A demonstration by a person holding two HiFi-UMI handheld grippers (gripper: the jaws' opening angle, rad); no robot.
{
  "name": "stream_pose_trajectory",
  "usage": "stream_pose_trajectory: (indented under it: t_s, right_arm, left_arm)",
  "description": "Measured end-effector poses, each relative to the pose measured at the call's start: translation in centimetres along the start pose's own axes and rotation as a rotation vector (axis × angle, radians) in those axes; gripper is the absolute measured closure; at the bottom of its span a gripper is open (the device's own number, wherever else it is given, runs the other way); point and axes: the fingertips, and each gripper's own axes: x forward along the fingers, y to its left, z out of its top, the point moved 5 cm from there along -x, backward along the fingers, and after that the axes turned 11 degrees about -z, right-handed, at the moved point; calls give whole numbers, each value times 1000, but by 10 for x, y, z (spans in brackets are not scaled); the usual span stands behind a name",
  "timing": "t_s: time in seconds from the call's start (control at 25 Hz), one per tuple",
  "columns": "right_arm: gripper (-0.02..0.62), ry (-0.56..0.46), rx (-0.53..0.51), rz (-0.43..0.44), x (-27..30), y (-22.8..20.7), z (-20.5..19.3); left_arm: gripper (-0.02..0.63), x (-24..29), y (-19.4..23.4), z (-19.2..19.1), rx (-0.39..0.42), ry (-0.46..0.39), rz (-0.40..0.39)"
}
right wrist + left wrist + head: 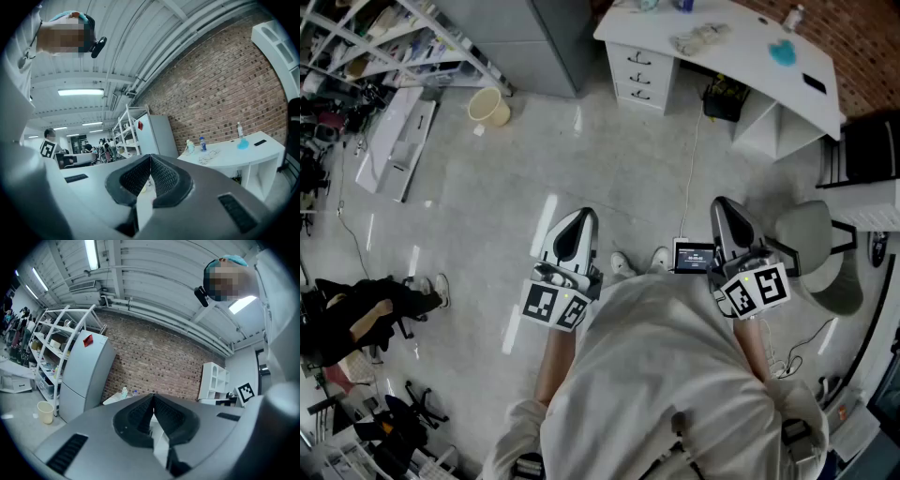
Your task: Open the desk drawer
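Note:
The white desk (741, 42) stands at the far right of the head view, well ahead of me across bare floor. Its drawer unit (639, 73) has three closed drawers with small dark handles. On the desk top lie a crumpled cloth (698, 37) and a blue object (782, 52). My left gripper (581, 216) and right gripper (722, 202) are held level in front of my body, far from the desk, both shut with nothing between the jaws. The left gripper view shows its jaws (153, 394) closed tip to tip. In the right gripper view the jaws (150, 156) are also closed, with the desk (234, 152) beyond.
A grey cabinet (553, 37) stands left of the desk, with a pale bucket (490, 107) on the floor beside it. An office chair (811, 248) is close on my right. A small screen device (692, 256) with a cable lies by my feet. White panels (394, 141) and shelving (384, 37) fill the left.

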Motion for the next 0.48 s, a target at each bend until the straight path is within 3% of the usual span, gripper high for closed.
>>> stream_pose_trajectory:
  t_s: [0.48]
  right_arm:
    - [569, 30, 12, 26, 20, 25, -4]
  left_arm:
    - [598, -15, 26, 4, -24, 26, 19]
